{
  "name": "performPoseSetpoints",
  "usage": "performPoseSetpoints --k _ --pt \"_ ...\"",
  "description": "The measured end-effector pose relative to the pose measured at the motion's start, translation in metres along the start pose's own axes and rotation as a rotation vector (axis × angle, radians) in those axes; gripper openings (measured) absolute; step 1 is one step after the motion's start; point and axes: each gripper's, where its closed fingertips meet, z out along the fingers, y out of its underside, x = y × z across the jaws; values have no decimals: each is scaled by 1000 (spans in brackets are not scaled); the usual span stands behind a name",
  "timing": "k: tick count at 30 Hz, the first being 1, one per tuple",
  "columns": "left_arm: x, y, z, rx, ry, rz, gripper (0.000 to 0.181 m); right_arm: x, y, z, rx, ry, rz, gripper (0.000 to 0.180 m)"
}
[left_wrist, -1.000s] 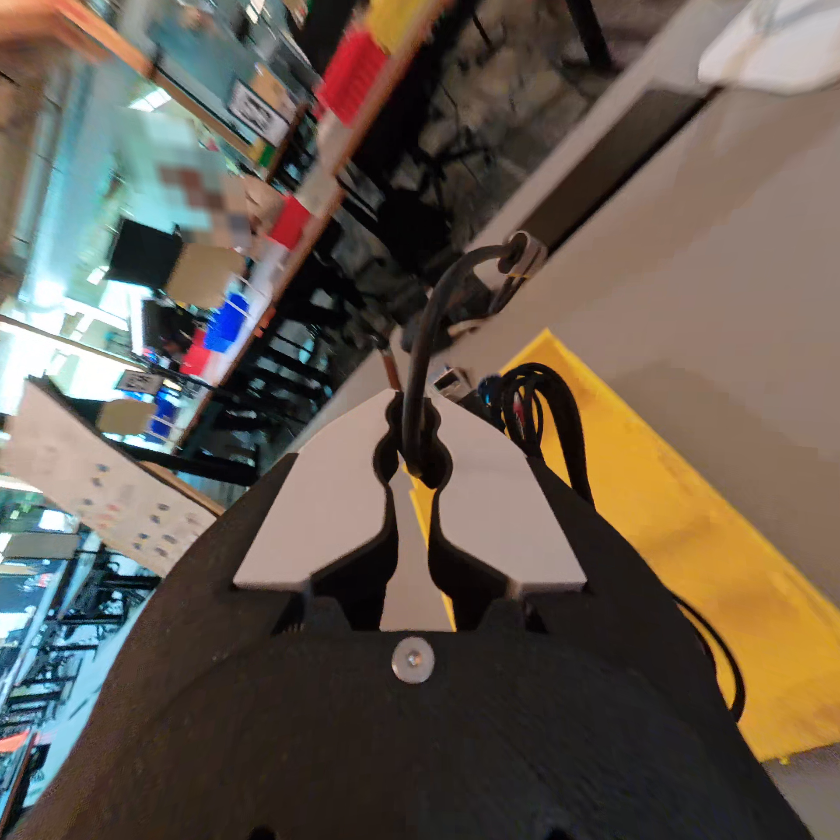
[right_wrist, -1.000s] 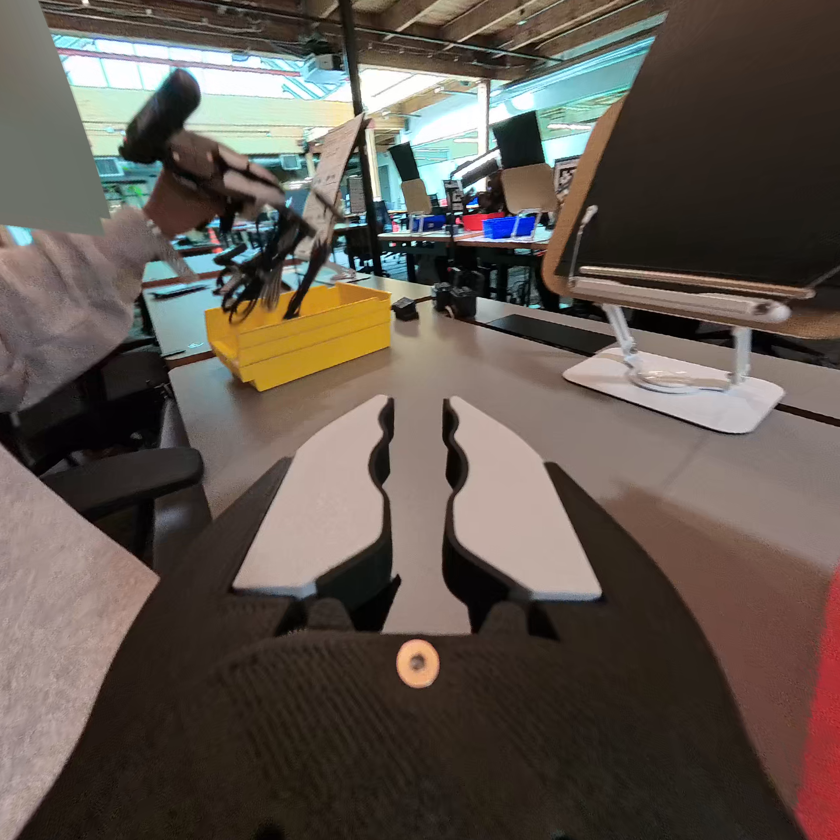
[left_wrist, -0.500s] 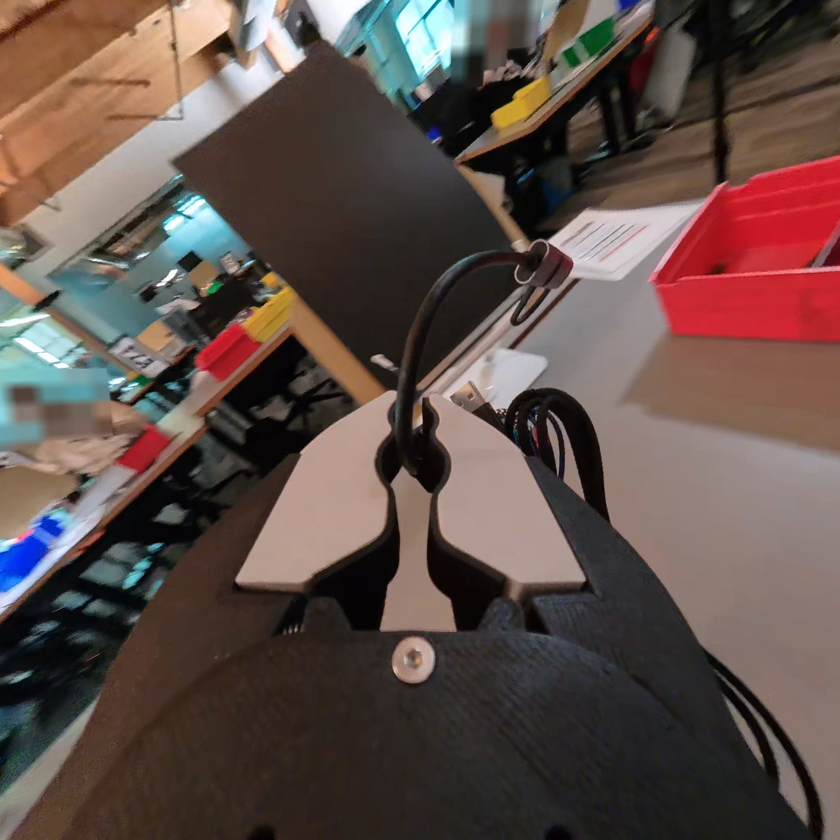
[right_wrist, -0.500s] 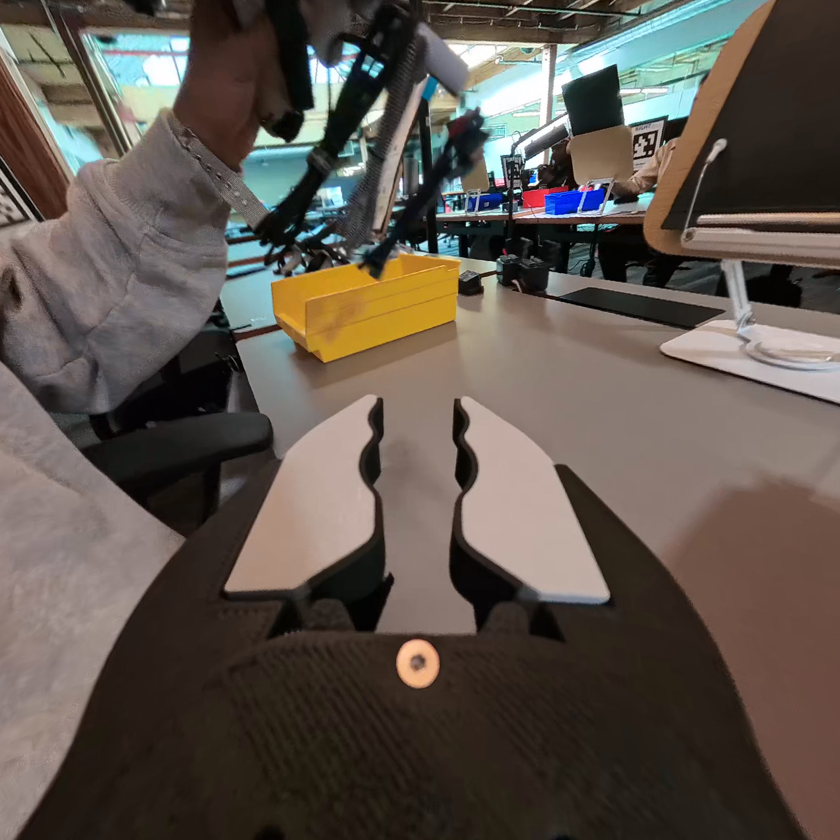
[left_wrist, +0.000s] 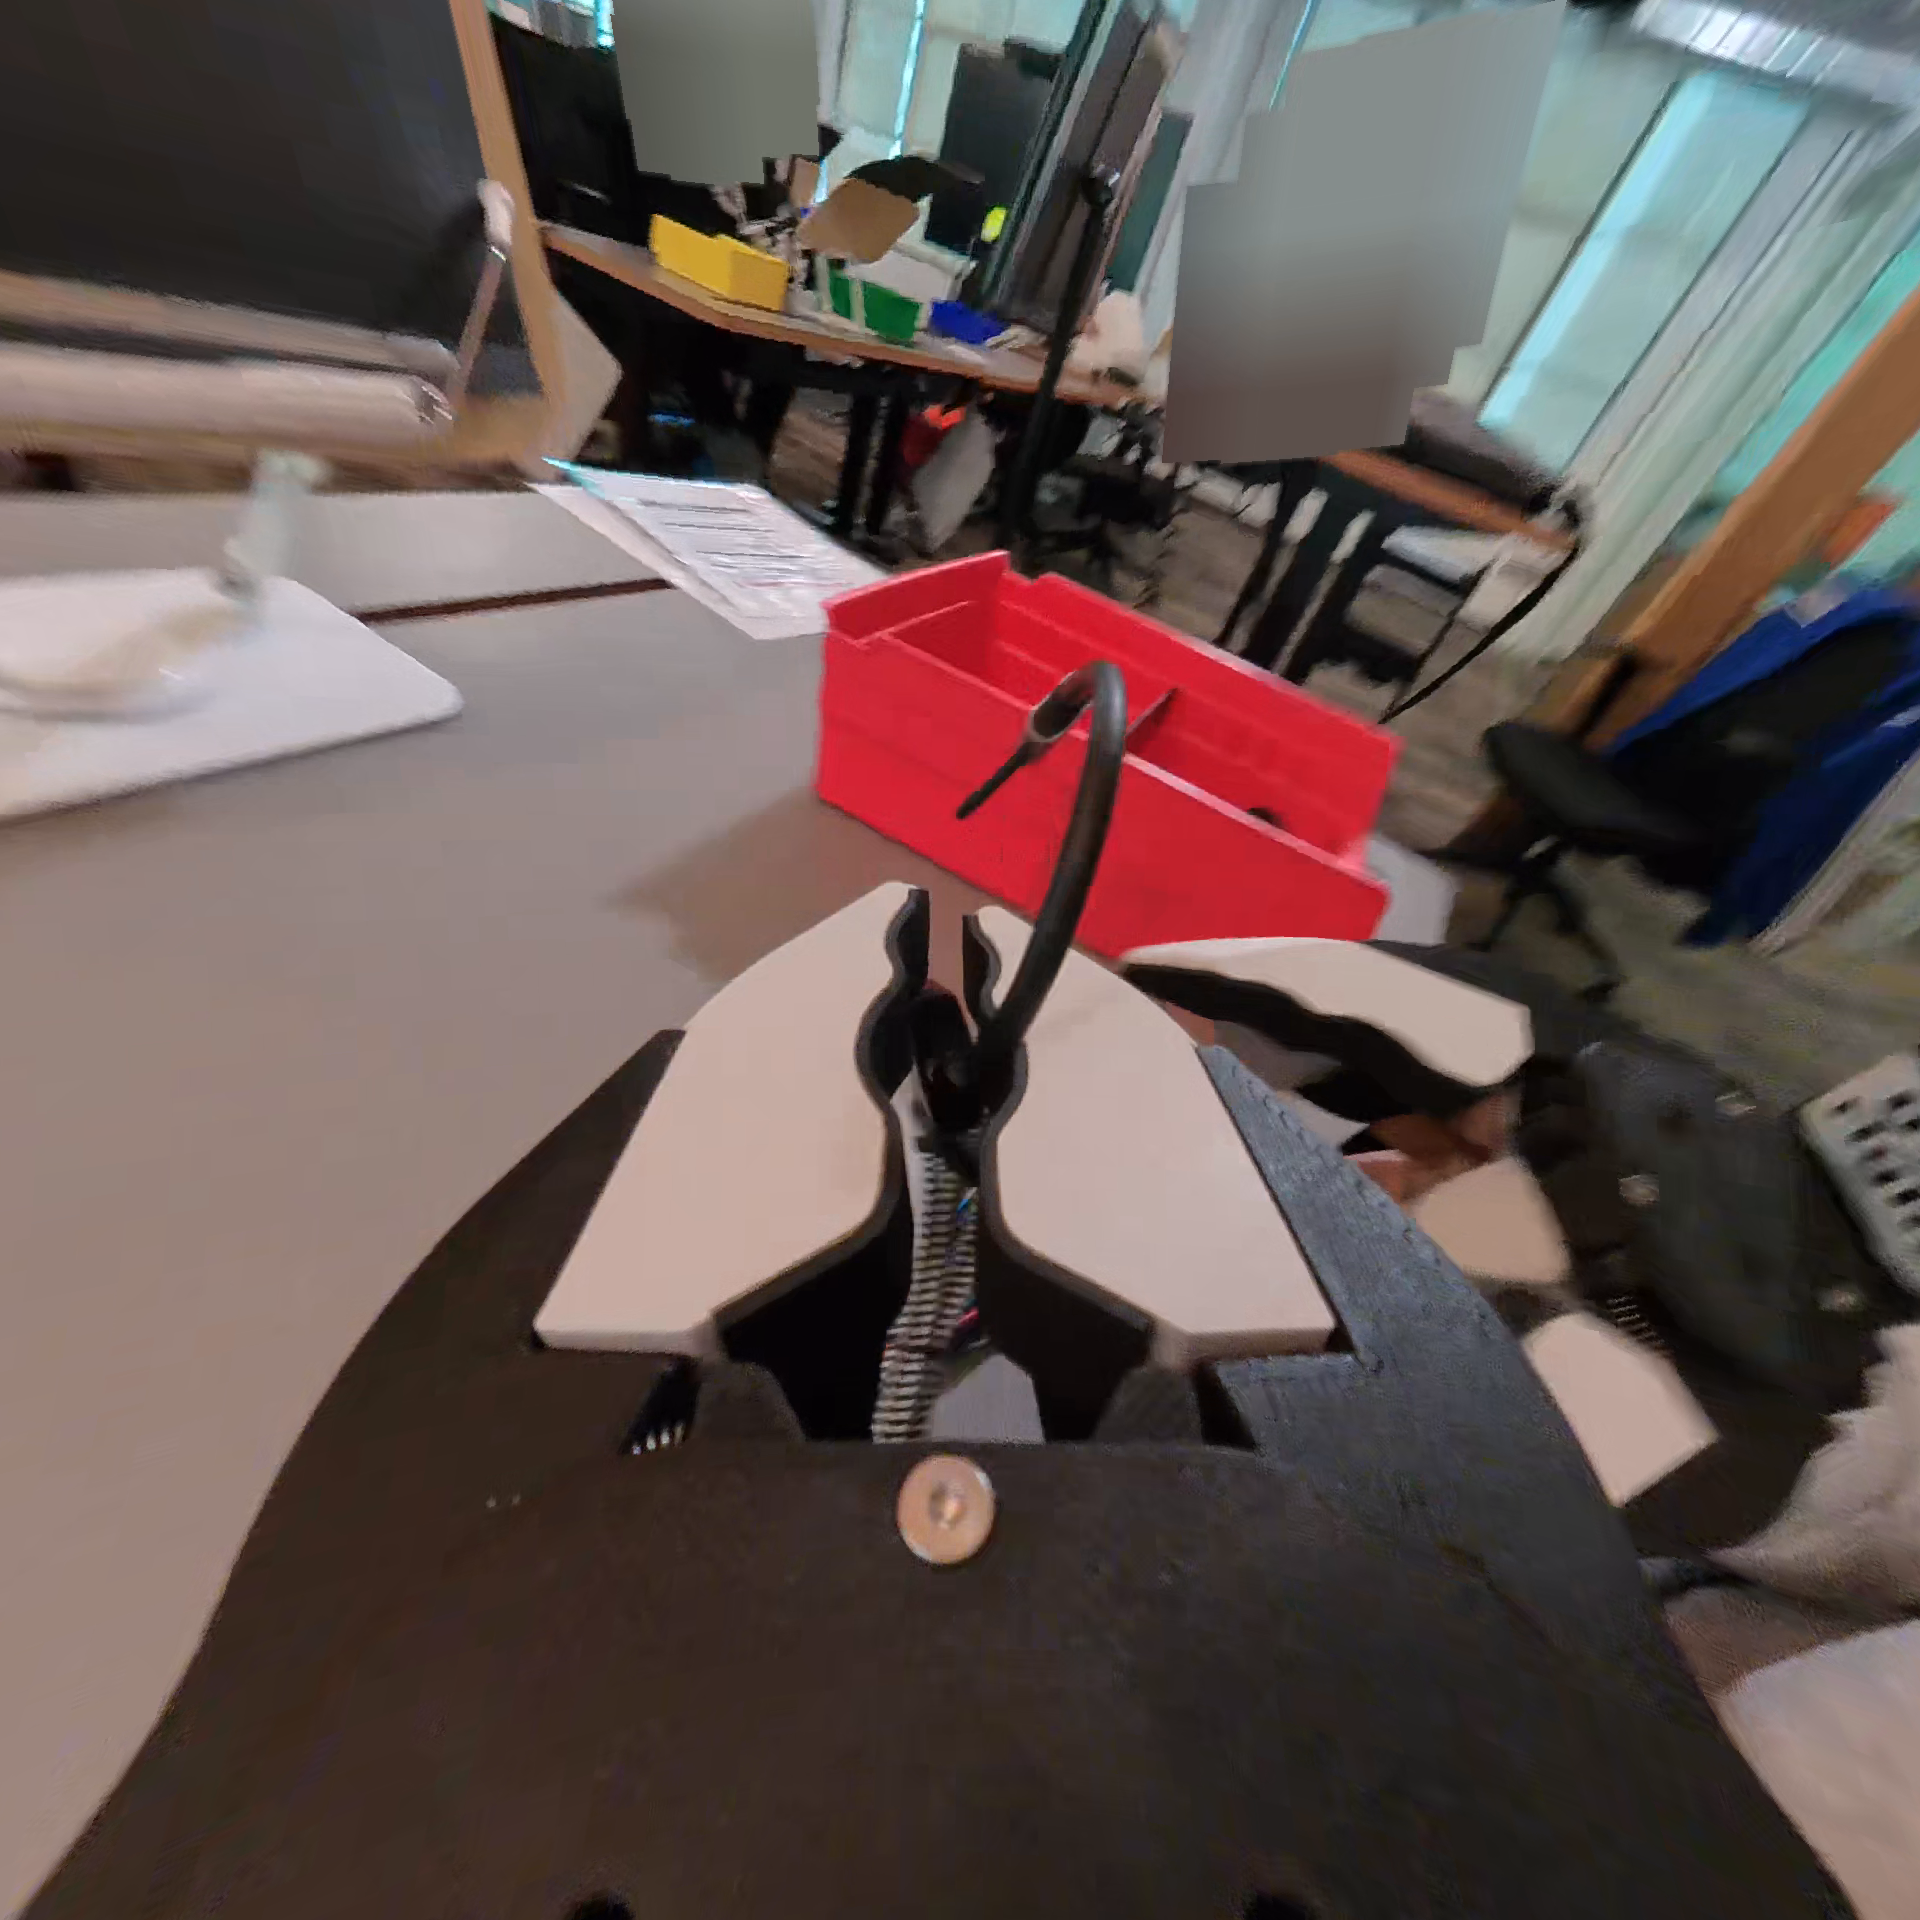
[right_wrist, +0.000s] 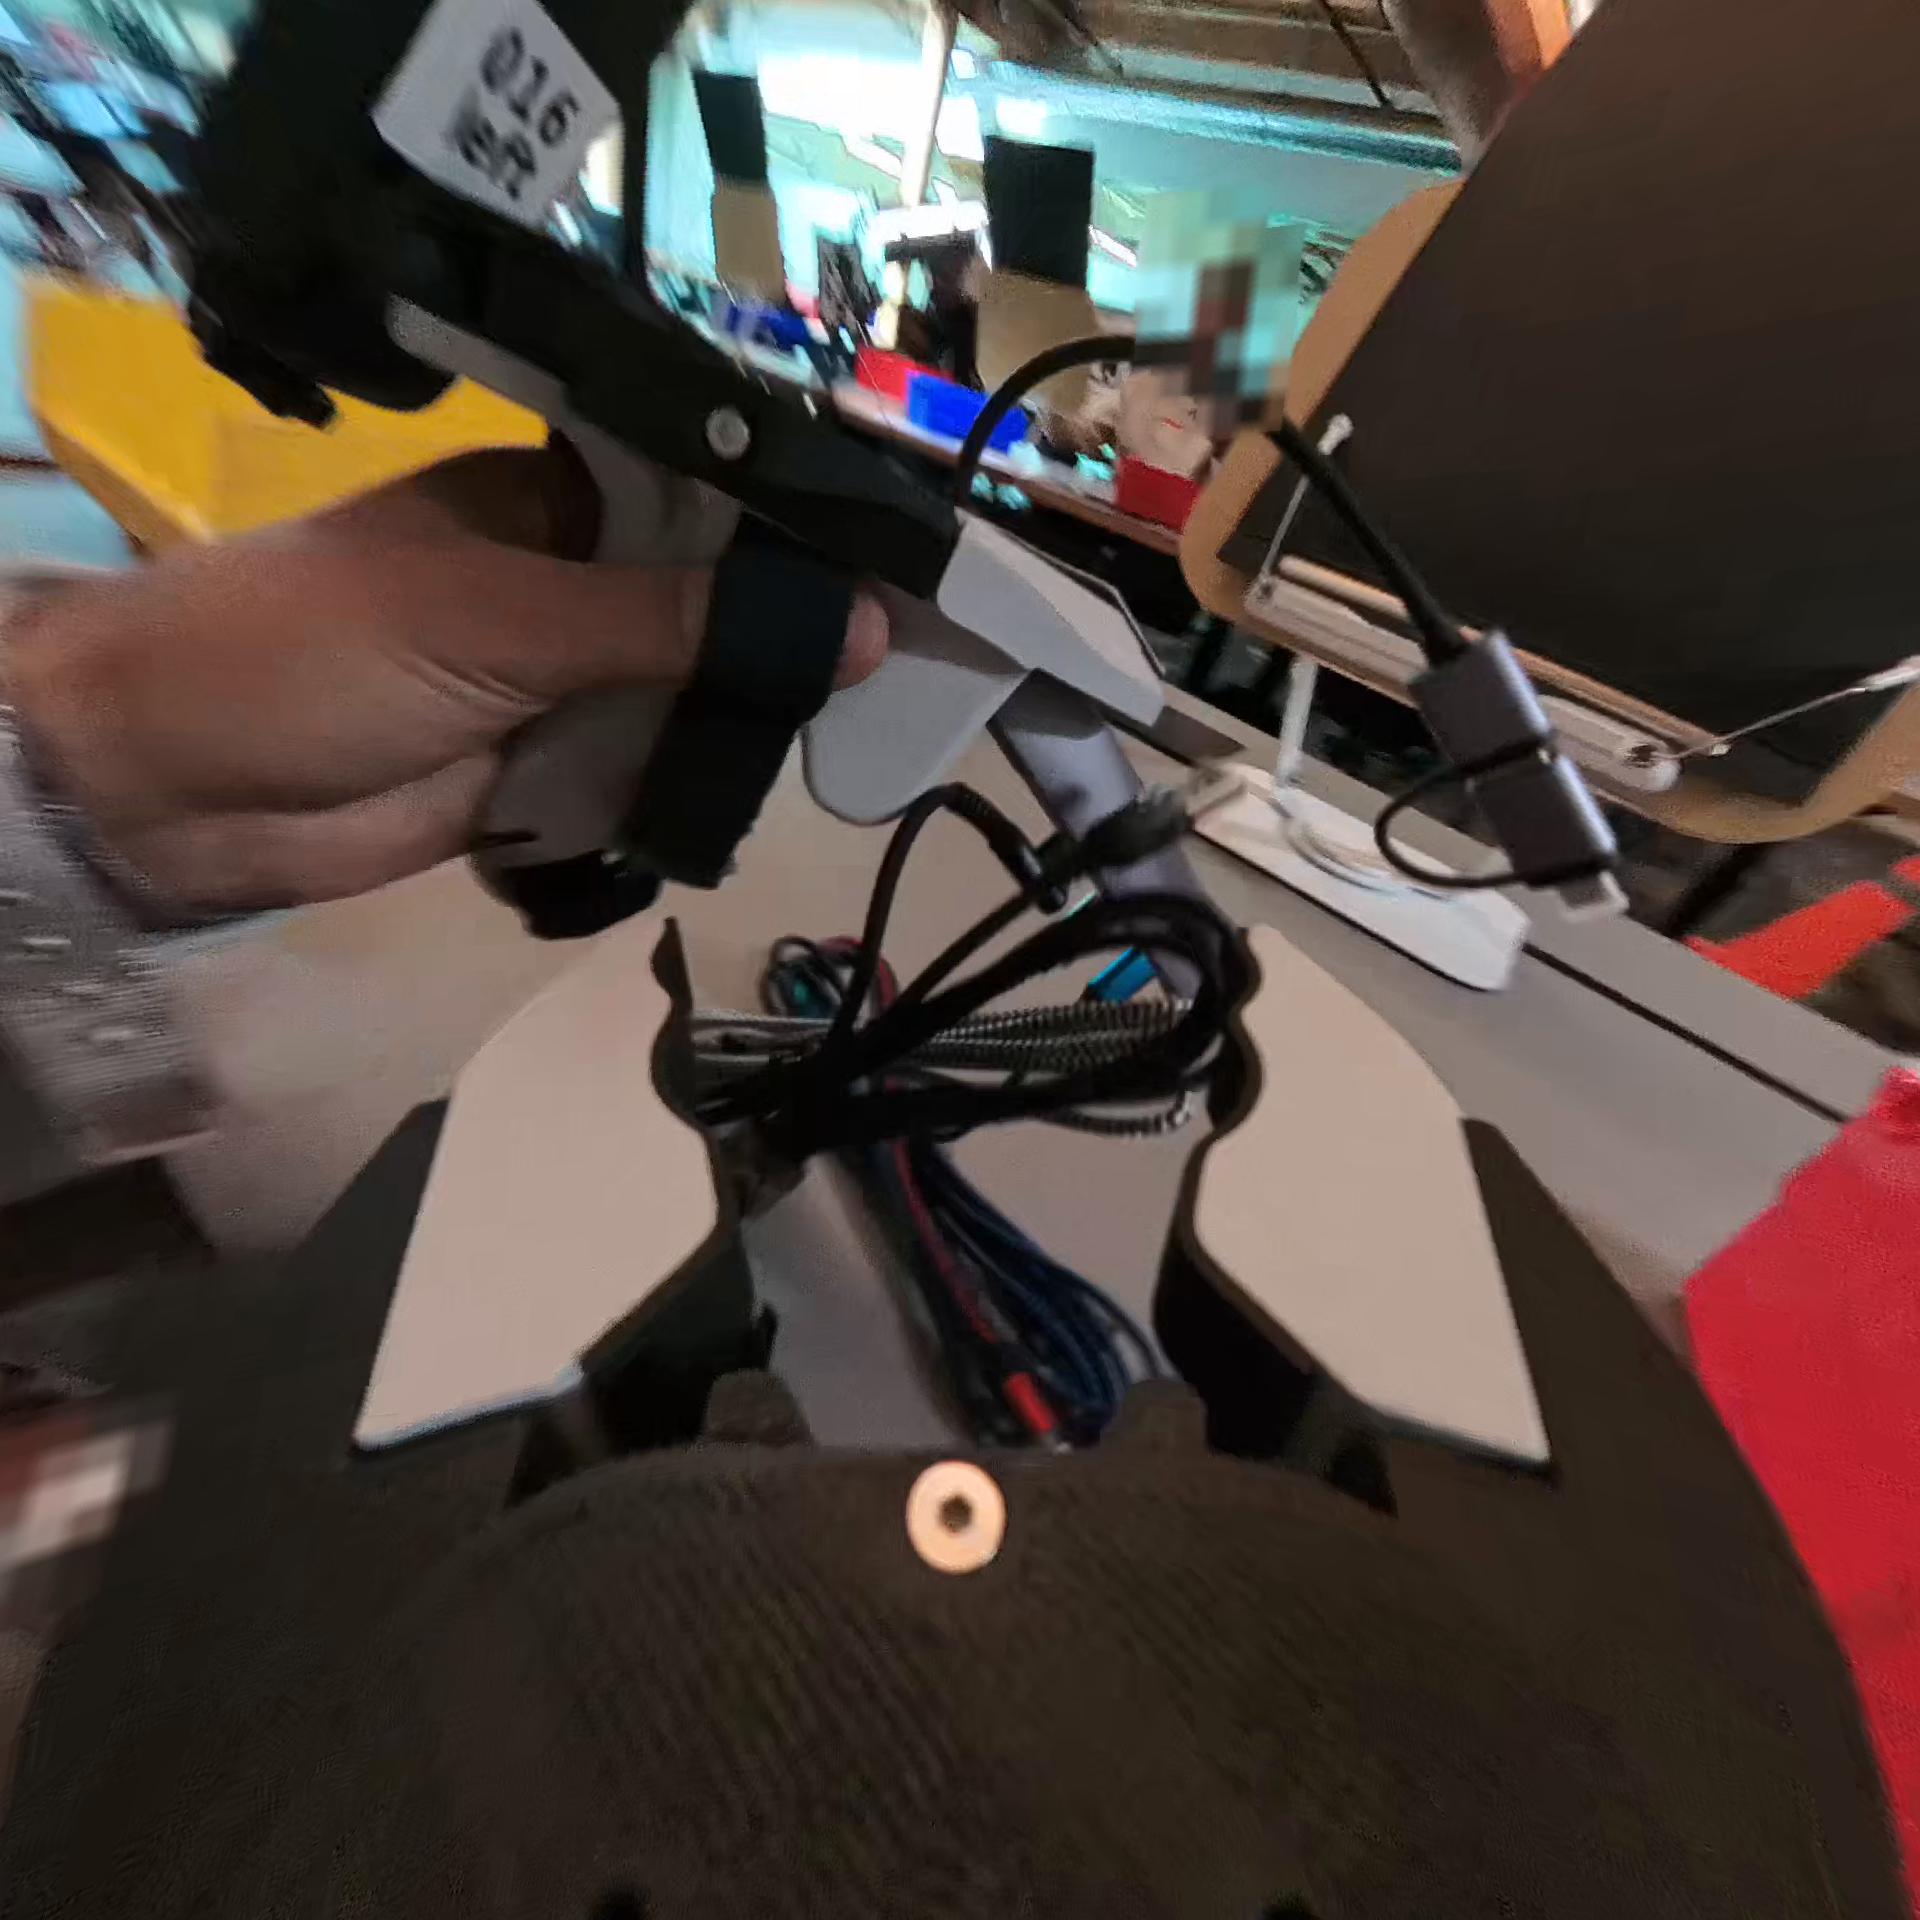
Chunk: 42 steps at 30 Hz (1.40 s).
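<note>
My left gripper (left_wrist: 943, 940) pinches the cable bundle (right_wrist: 966, 1039), just short of the red bin (left_wrist: 1101, 748); my right gripper (right_wrist: 956, 997) gapes wide around the bundle's dangling loops.

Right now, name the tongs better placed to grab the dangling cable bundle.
Right, likely: the right tongs stand open with the cable bundle hanging between their fingers, while the left tongs are shut on it higher up.
</note>
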Motion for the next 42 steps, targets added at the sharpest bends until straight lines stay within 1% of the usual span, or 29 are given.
performPoseSetpoints --k 1,3,4,6,7,8,9,12,15,16,17,18,19,20,22,25,26,29,31,34,37,41,42 --pt "8 4 3 28 47 -68 2 2 8 3 -45 30 -52 104" --pt "23 8 7 59 136 -187 1 4 27 9 -145 58 -117 100" --pt "28 9 10 61 159 -226 0 3 37 12 -196 45 -128 100" --pt "30 21 18 8 138 -175 0 1 49 14 -230 21 -110 94" --pt "29 28 21 -24 122 -139 0 3 57 16 -268 15 -107 89" --pt "31 32 24 -50 123 -144 0 4 66 17 -312 6 -105 84" --pt "34 32 24 -45 136 -168 1 6 69 17 -325 9 -102 83" --pt "44 28 22 0 169 -234 5 14 62 16 -292 38 -111 79" --pt "57 29 24 24 234 -318 15 19 63 14 -300 41 -146 74" --pt "61 29 24 24 267 -333 20 19 64 13 -303 32 -156 68" --pt "66 26 24 36 309 -340 20 20 63 11 -295 34 -167 61" --pt "72 21 21 55 364 -356 21 21 61 9 -287 34 -174 41" --pt "75 19 21 52 387 -375 29 23 58 8 -271 42 -171 26" --pt "76 18 20 43 403 -370 31 26 55 6 -253 43 -156 18" --pt "76 16 18 22 417 -321 37 28 51 4 -224 14 -70 11" --pt "67 6 9 56 407 -226 40 32 46 1 -175 -41 108 11" --pt "60 2 6 73 384 -194 41 34 44 0 -153 -59 163 11" --pt "27 3 0 90 283 -87 55 39 37 -6 -87 -140 289 10" --pt "9 14 0 51 240 -24 66 39 28 -11 -29 -211 364 10" --pt "5 35 7 -38 246 67 83 38 15 -18 52 -311 511 10" --pt "19 60 16 -138 277 191 90 37 9 -23 102 -403 645 10" --pt "35 94 25 -260 326 349 101 26 -4 -30 158 -568 779 10" --pt "42 96 24 -259 363 345 96 24 -6 -31 162 -597 809 10"
